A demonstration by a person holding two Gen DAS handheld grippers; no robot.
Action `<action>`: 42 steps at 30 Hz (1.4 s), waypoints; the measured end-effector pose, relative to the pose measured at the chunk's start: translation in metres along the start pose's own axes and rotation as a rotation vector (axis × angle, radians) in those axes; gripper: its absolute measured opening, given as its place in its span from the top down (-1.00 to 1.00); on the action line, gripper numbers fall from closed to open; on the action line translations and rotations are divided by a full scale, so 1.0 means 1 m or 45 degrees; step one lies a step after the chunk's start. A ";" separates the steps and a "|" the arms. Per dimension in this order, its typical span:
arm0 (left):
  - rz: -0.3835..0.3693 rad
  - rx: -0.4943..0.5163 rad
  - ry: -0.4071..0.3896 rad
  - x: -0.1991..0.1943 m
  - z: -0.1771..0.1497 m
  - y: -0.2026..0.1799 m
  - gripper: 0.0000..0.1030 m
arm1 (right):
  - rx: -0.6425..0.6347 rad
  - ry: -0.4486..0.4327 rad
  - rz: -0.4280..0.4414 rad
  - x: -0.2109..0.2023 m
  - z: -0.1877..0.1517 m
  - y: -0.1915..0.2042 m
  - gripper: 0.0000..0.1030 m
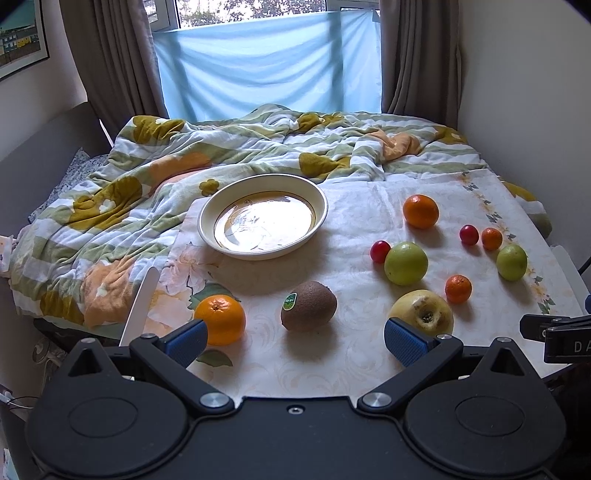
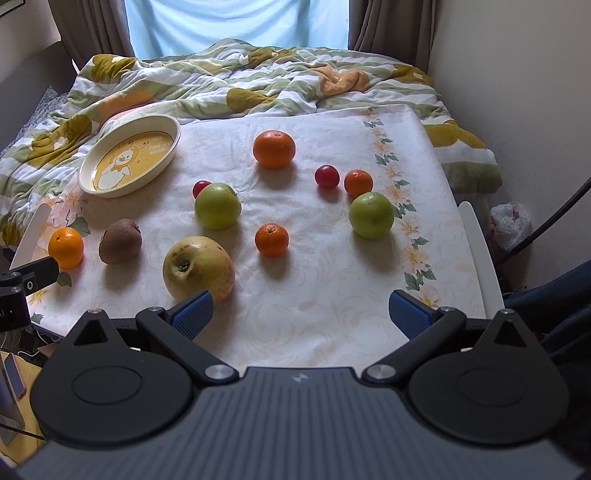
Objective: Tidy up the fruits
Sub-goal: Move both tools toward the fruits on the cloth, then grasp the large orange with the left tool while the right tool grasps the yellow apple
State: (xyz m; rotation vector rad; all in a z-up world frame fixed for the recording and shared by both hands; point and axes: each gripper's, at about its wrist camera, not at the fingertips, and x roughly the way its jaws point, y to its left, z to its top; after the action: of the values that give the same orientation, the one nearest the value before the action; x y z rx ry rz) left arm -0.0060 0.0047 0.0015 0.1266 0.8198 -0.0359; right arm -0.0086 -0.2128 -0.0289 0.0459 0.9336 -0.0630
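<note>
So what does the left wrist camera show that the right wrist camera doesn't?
Only the left view shows the window, a framed picture on the wall and the green sticker on the kiwi. Only the right view shows the duck drawing inside the plate, a plastic bag and a phone. Both show the empty plate, all ten fruits on the cloth, and an open tool.

Red fruits [image 2: 327,176]: type unclear.
</note>
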 end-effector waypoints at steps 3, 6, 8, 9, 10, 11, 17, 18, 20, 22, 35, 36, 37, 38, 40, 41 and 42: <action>0.003 -0.001 -0.005 -0.001 0.000 -0.001 -1.00 | -0.012 -0.006 -0.005 -0.001 0.000 0.000 -1.00; 0.003 0.000 -0.006 -0.001 0.000 -0.001 -1.00 | -0.003 -0.013 0.008 -0.002 0.000 -0.002 -1.00; 0.004 0.002 -0.007 -0.001 0.001 -0.001 -1.00 | -0.003 -0.018 0.008 -0.002 0.000 -0.003 -1.00; 0.007 0.005 -0.009 -0.002 0.000 -0.002 -1.00 | -0.004 -0.018 0.008 -0.002 0.000 -0.004 -1.00; 0.008 0.005 -0.010 -0.002 0.001 -0.003 -1.00 | -0.005 -0.017 0.008 -0.002 0.000 -0.004 -1.00; 0.011 0.005 -0.011 -0.002 0.000 -0.004 -1.00 | -0.004 -0.017 0.009 -0.002 0.000 -0.004 -1.00; 0.025 -0.004 -0.010 -0.006 0.001 -0.005 -1.00 | -0.018 -0.024 0.018 -0.003 -0.001 -0.005 -1.00; 0.027 -0.006 -0.009 -0.006 0.001 -0.005 -1.00 | -0.021 -0.024 0.022 -0.003 0.000 -0.006 -1.00; 0.044 -0.013 0.002 -0.009 0.001 -0.004 -1.00 | -0.029 -0.021 0.039 -0.004 0.000 -0.006 -1.00; 0.065 -0.023 0.007 -0.009 0.002 0.000 -1.00 | -0.038 -0.005 0.059 -0.003 0.002 -0.006 -1.00; 0.075 0.034 0.014 0.039 -0.002 0.049 -0.99 | -0.073 0.034 0.154 0.033 0.002 0.024 -1.00; 0.061 0.040 0.023 0.046 -0.002 0.056 -0.97 | -0.061 0.038 0.153 0.036 0.002 0.029 -1.00; 0.049 0.044 0.031 0.052 -0.002 0.061 -0.97 | -0.049 0.039 0.151 0.039 0.001 0.034 -1.00; 0.033 0.051 0.038 0.058 -0.002 0.067 -0.96 | -0.030 0.043 0.149 0.042 0.000 0.039 -1.00; 0.009 0.077 0.048 0.069 -0.003 0.076 -0.96 | 0.010 0.062 0.146 0.048 0.000 0.051 -1.00; 0.001 0.093 0.054 0.075 -0.004 0.080 -0.96 | 0.030 0.069 0.148 0.051 -0.001 0.057 -1.00; -0.010 0.107 0.060 0.081 -0.005 0.083 -0.96 | 0.049 0.075 0.144 0.055 -0.001 0.064 -1.00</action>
State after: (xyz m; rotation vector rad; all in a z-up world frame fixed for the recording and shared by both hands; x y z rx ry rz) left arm 0.0523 0.0890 -0.0529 0.2039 0.8666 -0.0753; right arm 0.0273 -0.1512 -0.0729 0.1365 0.9872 0.0256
